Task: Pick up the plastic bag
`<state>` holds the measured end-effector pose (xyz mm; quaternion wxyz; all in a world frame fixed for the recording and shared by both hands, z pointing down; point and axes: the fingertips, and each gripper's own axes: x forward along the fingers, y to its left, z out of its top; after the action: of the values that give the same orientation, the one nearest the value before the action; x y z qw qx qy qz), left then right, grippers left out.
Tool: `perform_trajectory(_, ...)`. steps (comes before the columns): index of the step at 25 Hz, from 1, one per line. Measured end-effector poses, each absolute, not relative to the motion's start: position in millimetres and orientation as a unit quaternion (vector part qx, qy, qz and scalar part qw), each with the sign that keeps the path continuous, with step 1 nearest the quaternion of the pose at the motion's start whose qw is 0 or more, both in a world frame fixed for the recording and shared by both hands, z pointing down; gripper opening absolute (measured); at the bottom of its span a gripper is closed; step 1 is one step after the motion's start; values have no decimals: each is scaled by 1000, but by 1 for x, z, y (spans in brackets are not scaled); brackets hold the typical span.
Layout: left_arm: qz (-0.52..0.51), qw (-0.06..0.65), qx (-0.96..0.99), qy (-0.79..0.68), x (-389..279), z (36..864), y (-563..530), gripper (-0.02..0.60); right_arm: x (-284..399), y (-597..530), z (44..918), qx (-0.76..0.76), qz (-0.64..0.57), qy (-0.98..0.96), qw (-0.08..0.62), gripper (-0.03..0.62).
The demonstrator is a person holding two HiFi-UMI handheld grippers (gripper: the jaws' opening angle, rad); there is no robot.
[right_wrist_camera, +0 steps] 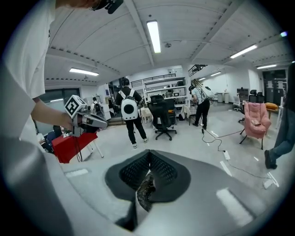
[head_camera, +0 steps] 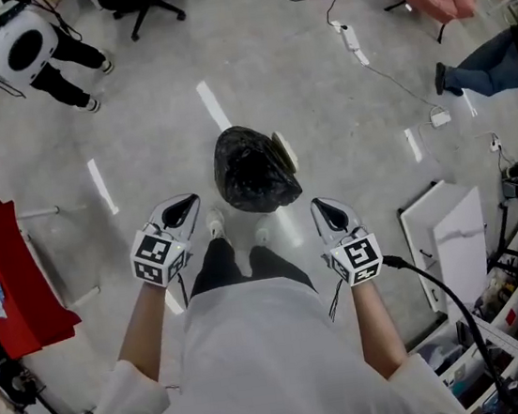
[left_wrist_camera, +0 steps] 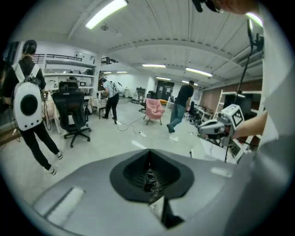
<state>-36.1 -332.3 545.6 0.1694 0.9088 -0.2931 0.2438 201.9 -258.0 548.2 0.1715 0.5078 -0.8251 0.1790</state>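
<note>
Pressing shut with nothing held, the fingers of the left gripper (head_camera: 186, 205) and the right gripper (head_camera: 324, 205) point forward, well apart from each other. Between and just beyond them, the black plastic bag (head_camera: 254, 169) sits bunched on the grey floor (head_camera: 320, 98), near the person's shoes (head_camera: 214, 224).

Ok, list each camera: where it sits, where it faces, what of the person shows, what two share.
Head view: on the head, steeply down at the plastic bag; shirt, forearms, left tool, right tool.
Left gripper view: on the left tool, level across the room; right tool and forearm.
Right gripper view: on the right tool, level across the room; left tool and forearm.
Both gripper views share the office chair.
</note>
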Motion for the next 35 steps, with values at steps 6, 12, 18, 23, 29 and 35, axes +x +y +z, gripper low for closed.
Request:
perform_trajectory(6, 270, 178, 909, -262, -42, 587, -366, 5, 196, -280, 580, 527, 195, -804, 193, 2)
perform_trajectory(12, 298, 179, 907, -236, -41, 642, -398, 5, 191, -301, 629, 538, 222, -786, 207, 2)
perform_trajectory(18, 314, 192, 902, -227, -34, 704, -424, 5, 187, -320, 682, 549, 251, -770, 208, 2)
perform_trajectory(23, 329, 204, 894, -227, -24, 760, -437, 5, 196, -330, 735, 559, 273, -754, 211, 3)
perform_trajectory(29, 365, 237, 873, -219, -18, 846, -446, 6, 216, -333, 816, 571, 308, -726, 227, 5)
perform_trajectory(35, 391, 271, 855, -208, -13, 922, -448, 34, 225, -325, 889, 568, 339, -709, 246, 27)
